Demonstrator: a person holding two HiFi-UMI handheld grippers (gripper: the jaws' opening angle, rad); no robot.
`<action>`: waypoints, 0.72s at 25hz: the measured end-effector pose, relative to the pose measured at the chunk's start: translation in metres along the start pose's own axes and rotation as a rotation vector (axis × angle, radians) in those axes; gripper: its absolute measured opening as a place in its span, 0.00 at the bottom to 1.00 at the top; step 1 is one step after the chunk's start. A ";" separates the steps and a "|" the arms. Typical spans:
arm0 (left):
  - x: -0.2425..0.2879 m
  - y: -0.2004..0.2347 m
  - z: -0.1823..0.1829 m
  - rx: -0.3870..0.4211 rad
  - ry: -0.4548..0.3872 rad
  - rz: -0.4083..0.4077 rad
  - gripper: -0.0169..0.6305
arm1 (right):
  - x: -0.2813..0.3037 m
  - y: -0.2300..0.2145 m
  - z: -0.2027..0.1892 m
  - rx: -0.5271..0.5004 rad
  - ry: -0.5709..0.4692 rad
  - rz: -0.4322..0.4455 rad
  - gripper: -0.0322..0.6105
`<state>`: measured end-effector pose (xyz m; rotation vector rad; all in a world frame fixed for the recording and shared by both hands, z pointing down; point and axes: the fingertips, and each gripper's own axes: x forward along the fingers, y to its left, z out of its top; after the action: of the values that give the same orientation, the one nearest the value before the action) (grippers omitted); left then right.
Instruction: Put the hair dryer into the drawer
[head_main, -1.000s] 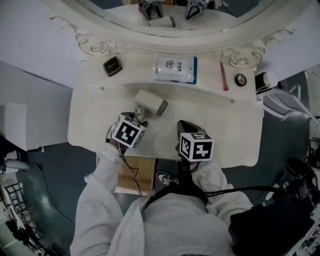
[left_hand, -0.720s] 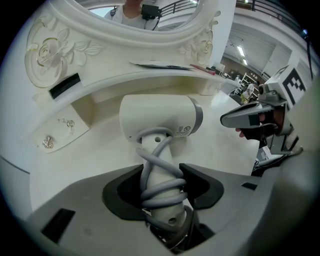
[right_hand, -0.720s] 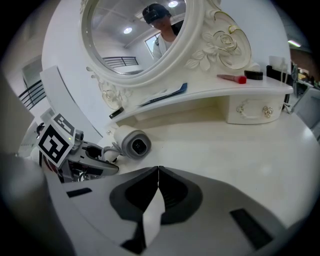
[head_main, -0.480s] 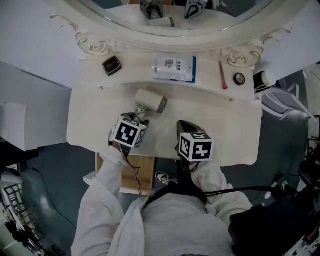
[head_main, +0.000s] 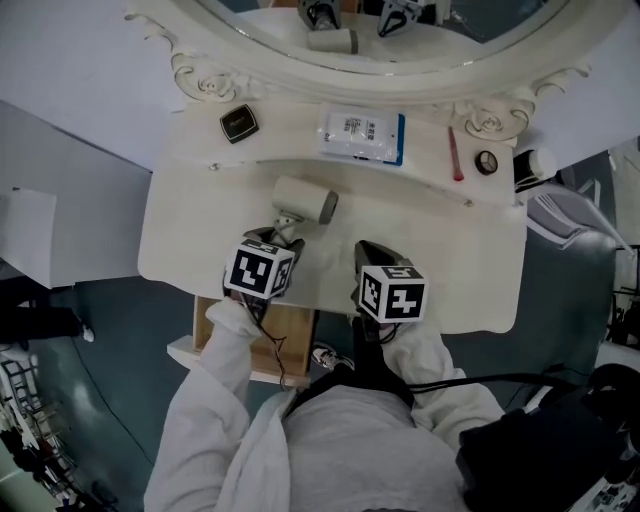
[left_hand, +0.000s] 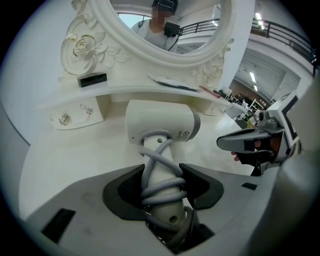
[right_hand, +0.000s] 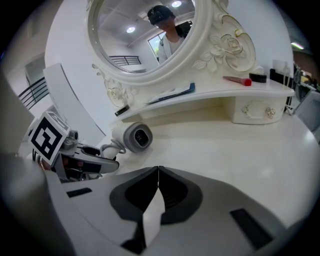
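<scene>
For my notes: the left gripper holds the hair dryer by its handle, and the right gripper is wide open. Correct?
No: the right gripper view shows the right gripper shut. The left gripper does hold the hair dryer by its handle.

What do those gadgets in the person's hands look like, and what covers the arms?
The left gripper and right gripper are grey-bodied, each with two black-padded jaws and a white cube printed with black square markers. Thin black cables trail from them. The sleeves are pale grey and loose.
</scene>
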<state>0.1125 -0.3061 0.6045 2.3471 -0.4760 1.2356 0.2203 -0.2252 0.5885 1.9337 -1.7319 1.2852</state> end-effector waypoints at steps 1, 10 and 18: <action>-0.003 0.001 -0.001 -0.007 -0.006 0.003 0.34 | 0.000 0.003 0.000 -0.006 0.001 0.005 0.15; -0.039 0.009 -0.026 -0.084 -0.052 0.057 0.34 | -0.005 0.039 -0.005 -0.080 0.005 0.059 0.15; -0.077 0.015 -0.062 -0.185 -0.106 0.126 0.34 | -0.014 0.070 -0.020 -0.147 0.015 0.111 0.15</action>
<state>0.0213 -0.2785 0.5744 2.2614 -0.7504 1.0743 0.1502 -0.2203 0.5650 1.7647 -1.8927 1.1680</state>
